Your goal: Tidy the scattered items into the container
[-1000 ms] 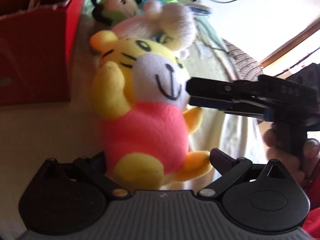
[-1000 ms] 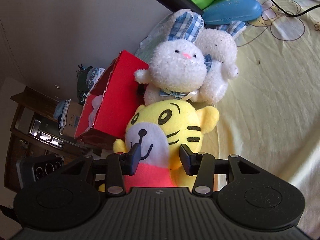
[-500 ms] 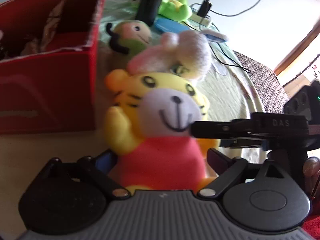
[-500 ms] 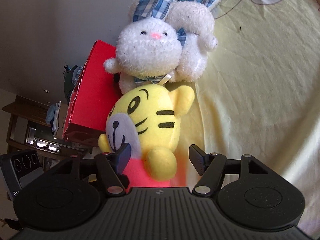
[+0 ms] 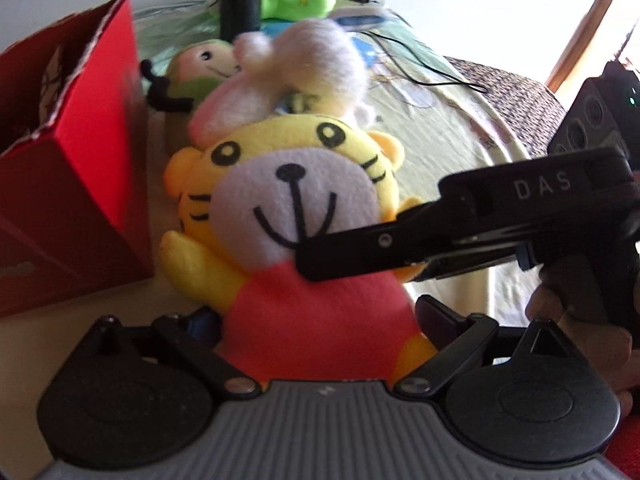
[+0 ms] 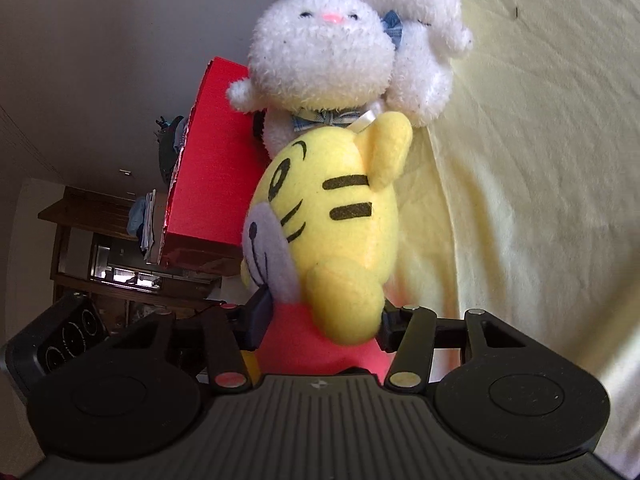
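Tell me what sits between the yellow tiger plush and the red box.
Nothing visible: the yellow tiger plush, pinched at its red body by both the right gripper and left gripper, sits right beside the red box; the white bunny is behind it.

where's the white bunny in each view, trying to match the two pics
Left wrist: white bunny at upper centre, blurred, right behind the tiger plush.
Right wrist: white bunny at top centre, face-on, just above the tiger plush.
Shared landmark: the red box, on the left in both views.
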Demonstrator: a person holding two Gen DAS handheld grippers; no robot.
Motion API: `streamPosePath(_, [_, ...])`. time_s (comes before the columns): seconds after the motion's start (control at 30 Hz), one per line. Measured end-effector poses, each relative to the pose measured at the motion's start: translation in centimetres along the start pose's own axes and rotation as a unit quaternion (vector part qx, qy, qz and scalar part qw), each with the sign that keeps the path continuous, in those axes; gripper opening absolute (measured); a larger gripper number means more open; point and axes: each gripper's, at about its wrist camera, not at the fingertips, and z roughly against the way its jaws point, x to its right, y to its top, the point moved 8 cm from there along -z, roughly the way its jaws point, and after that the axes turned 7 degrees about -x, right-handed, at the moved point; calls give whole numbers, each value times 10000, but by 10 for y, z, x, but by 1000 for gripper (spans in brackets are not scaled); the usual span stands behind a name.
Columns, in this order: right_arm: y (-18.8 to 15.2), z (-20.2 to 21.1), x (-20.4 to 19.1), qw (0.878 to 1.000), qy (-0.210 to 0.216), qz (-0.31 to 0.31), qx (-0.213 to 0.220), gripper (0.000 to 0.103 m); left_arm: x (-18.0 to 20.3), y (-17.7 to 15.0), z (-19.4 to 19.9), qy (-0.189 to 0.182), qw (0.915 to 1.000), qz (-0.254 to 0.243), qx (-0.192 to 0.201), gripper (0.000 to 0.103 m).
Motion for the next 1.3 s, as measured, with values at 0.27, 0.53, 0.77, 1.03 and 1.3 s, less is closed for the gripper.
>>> streamPosePath(0.27, [-15,44,-6,9975,-283,240,609,54,41,5,8,-259,9963,-797,178,96])
streamPosePath(0.53, [-26,81,-16,9808,-895,827,1525,54,59,18,28,-509,9902,-1168,566,96])
streamPosePath(0.77, [-21,85,-55,9615,-980,1107,2317,54,36,38,71,-567,9815,-1408,1170,96])
streamPosePath(1.03, [0,44,-125,9469,-815,1646,2640,54,-41,49,131,-388,9748,-1320,1755,96])
streamPosePath(1.3, [36,-22,-190,9432,-489,2000,2607,55,-134,57,175,141,9696,-1127,2168,96])
